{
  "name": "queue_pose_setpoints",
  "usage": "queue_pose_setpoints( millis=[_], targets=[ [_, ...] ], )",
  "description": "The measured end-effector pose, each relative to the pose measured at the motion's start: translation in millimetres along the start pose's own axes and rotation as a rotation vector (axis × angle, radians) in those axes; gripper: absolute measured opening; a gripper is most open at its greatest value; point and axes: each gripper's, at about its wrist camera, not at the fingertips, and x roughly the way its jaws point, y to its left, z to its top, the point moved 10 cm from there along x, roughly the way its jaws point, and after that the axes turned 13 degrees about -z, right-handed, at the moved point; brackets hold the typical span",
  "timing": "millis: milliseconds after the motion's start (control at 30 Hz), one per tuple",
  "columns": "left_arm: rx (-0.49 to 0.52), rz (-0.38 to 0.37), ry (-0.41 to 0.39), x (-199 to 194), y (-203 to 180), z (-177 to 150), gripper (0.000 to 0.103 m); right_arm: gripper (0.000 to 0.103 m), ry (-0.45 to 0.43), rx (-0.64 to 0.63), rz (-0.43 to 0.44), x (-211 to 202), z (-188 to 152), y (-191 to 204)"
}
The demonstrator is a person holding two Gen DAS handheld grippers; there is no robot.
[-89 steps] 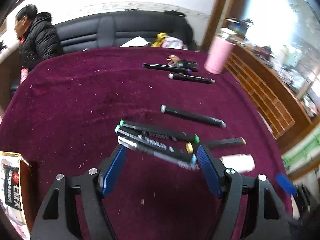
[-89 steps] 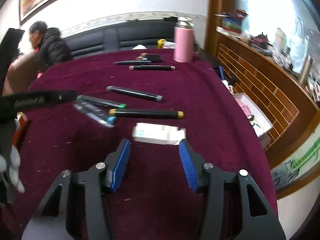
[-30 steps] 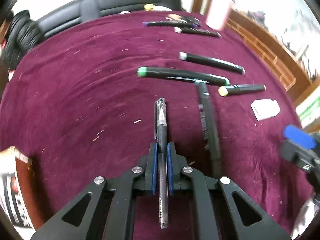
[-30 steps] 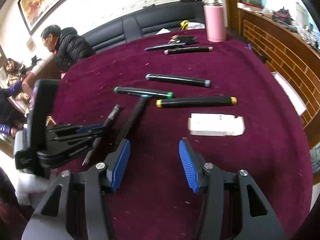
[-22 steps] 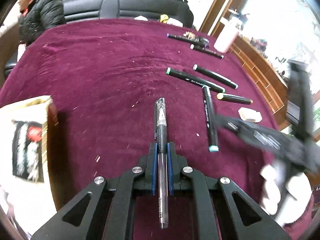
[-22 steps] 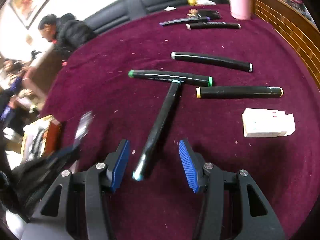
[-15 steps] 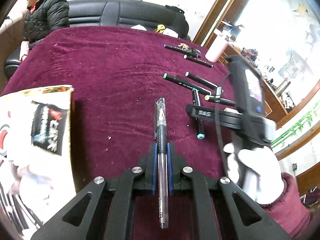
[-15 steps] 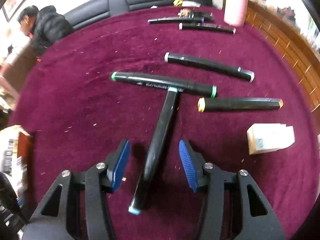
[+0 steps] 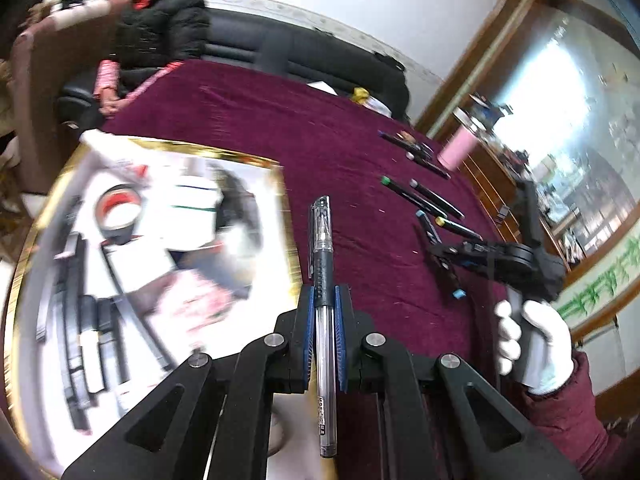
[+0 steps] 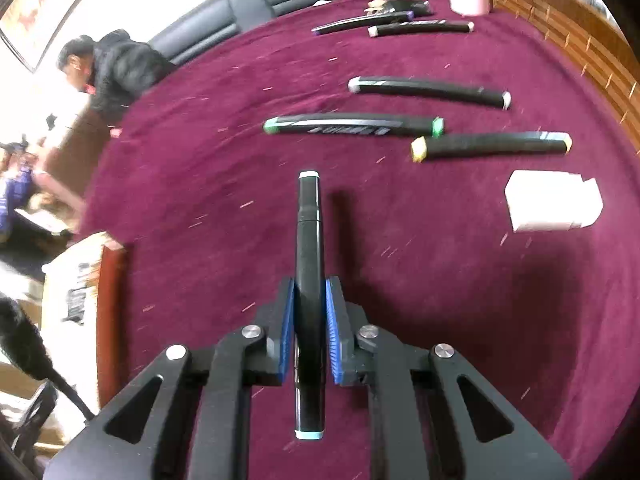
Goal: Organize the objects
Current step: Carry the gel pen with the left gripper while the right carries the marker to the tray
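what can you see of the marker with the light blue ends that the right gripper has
The marker is a long black barrel, plastic by its sheen, with a light blue cap tip at each end. It lies lengthwise between the blue ribbed pads of the right gripper, whose jaws have just closed on its middle. One end points forward along the fingers; the other sticks out behind them. It casts a shadow on the maroon cloth; whether it has left the cloth is unclear. No other marker touches it.
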Motion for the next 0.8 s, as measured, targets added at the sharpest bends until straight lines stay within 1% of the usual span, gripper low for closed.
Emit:
queue_pose_setpoints(
  millis=[100,233,333,467,533,667,800],
  targets=[
    [-0.031,0.042,-0.036,-25.2,22.4,-4.7,0.007,0.013,0.028,0.0,0.128,-17.1,-18.7,30.1],
    [-0.075,0.125,-0.065,-54.1,61.7,-16.6,0.007,0.013,0.053,-0.047,0.274,-41.9,-45.0,83.3],
    [-0.114,0.167,-0.073,-67.9,89.1,-26.2,0.008,0.013,0.081,-0.117,0.355,-53.1,-70.6,131.3],
    [-0.124,0.203,-0.072,-72.8,111.1,-27.7,0.008,0.013,0.15,-0.211,0.432,-55.0,-108.5,193.9],
    [-0.125,0.213,-0.069,-73.7,118.9,-30.0,0.008,0.013,0.186,-0.241,0.449,-49.5,-125.0,217.1],
    [-0.13,0.238,-0.049,-72.5,135.8,-37.6,0.008,0.013,0.238,-0.308,0.443,-34.0,-152.0,258.7],
    [-0.143,0.237,-0.035,-70.0,147.1,-43.0,0.008,0.014,0.242,-0.358,0.405,-20.4,-165.2,284.1]
  ],
)
